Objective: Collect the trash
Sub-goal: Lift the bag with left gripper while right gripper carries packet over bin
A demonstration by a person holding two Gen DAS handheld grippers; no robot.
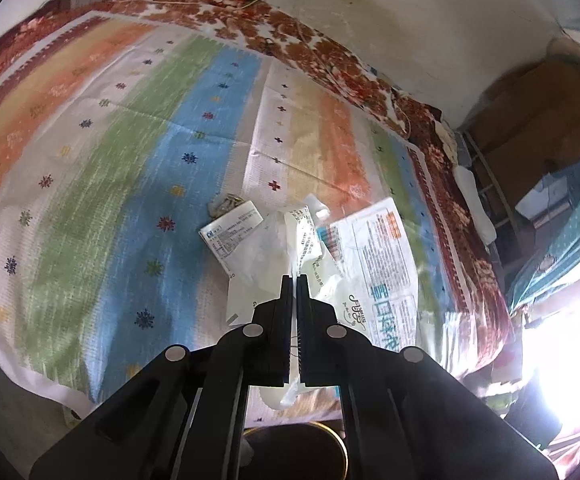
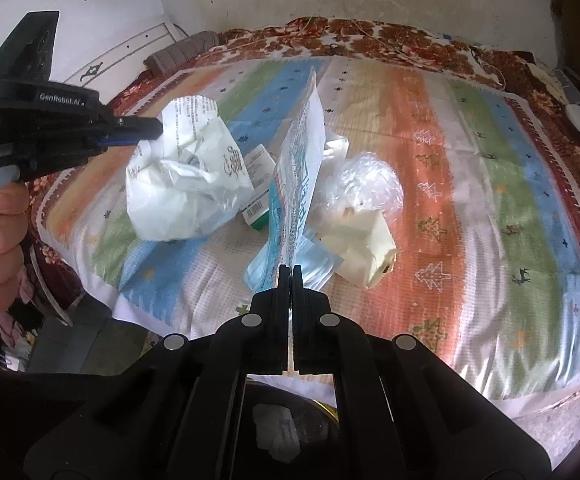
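The white plastic bag (image 2: 185, 184) hangs pinched tight in the left gripper (image 1: 294, 277); the right gripper (image 2: 290, 267) is clamped on the printed leaflet (image 2: 300, 168). At its 2 o'clock, a bubble wrap ball (image 2: 364, 178) waits on the bed (image 2: 490, 200), uncollected. The bin (image 2: 290, 428) below holds one piece.

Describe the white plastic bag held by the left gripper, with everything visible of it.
The white plastic bag is thin, crumpled film, printed with small grey text and a dark logo. The left gripper is shut on its upper edge, so it hangs bunched and lifted, its bottom close to the striped bed cover. It sits left of the printed leaflet pinched by the right gripper, in front of a small green-edged box.
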